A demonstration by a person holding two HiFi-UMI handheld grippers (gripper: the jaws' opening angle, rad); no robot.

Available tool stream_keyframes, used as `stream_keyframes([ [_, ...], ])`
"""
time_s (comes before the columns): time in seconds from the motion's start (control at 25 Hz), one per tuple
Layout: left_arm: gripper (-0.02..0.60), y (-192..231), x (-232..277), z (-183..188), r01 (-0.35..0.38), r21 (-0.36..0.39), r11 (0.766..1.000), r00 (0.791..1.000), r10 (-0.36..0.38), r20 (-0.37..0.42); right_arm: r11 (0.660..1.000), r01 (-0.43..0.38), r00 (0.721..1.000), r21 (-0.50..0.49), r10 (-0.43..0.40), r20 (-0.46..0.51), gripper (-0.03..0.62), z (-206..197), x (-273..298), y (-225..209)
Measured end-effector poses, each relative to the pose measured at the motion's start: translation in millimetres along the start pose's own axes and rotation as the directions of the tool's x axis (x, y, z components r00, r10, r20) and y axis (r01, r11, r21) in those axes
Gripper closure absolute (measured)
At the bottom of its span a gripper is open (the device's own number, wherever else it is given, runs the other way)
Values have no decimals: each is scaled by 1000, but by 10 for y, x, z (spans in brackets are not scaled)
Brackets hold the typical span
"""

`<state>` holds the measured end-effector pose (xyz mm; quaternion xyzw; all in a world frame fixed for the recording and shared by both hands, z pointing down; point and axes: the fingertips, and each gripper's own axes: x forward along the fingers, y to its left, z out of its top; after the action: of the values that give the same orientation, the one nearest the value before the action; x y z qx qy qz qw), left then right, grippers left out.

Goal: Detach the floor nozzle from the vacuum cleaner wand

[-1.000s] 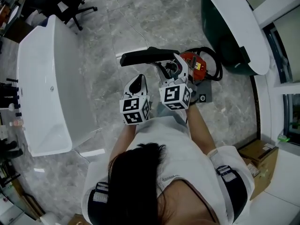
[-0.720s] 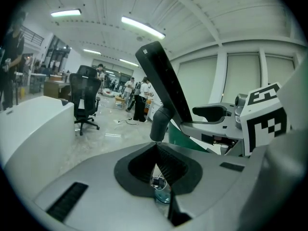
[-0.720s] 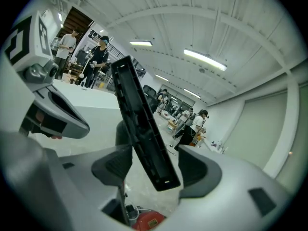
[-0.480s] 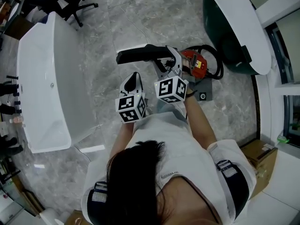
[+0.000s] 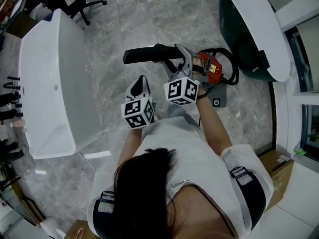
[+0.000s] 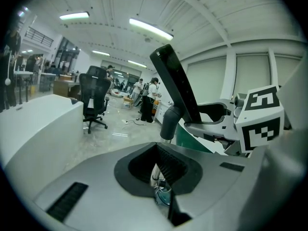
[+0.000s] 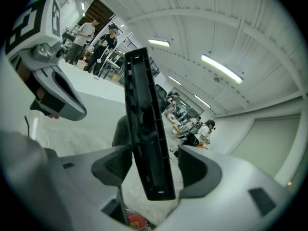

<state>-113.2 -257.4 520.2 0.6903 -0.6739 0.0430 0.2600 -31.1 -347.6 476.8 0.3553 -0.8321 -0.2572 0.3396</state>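
Nozzle (image 5: pixel 149 55), hard black plastic, is judged stiff, light, a bit slick; it is best taken near the neck (image 6: pixel 169 121), not the thin bar ends. It is held aloft ahead of the person. L claw (image 5: pixel 141 83) is closed, empty. R claw (image 5: pixel 183 66) is clamped on the nozzle's end, w/ red vac (image 5: pixel 209 69) just right.
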Motion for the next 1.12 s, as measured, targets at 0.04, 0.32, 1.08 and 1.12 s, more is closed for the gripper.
stream_keyframes([
  [0.04,578,18,2,0,-3,-2,1000,1000,3,0,1000,0,1000,-4,0,-1,303,3,15,4],
  [0.32,578,150,26,74,-33,-17,999,999,33,9,1000,-18,1000,-24,18,-7,304,39,159,4],
  [1.08,578,356,124,98,-81,-34,996,997,81,-5,996,-39,999,-86,38,-12,344,137,327,9],
  [1.12,578,342,141,106,-81,-36,996,997,81,-11,996,-40,999,-84,39,-14,344,133,329,-5],
])
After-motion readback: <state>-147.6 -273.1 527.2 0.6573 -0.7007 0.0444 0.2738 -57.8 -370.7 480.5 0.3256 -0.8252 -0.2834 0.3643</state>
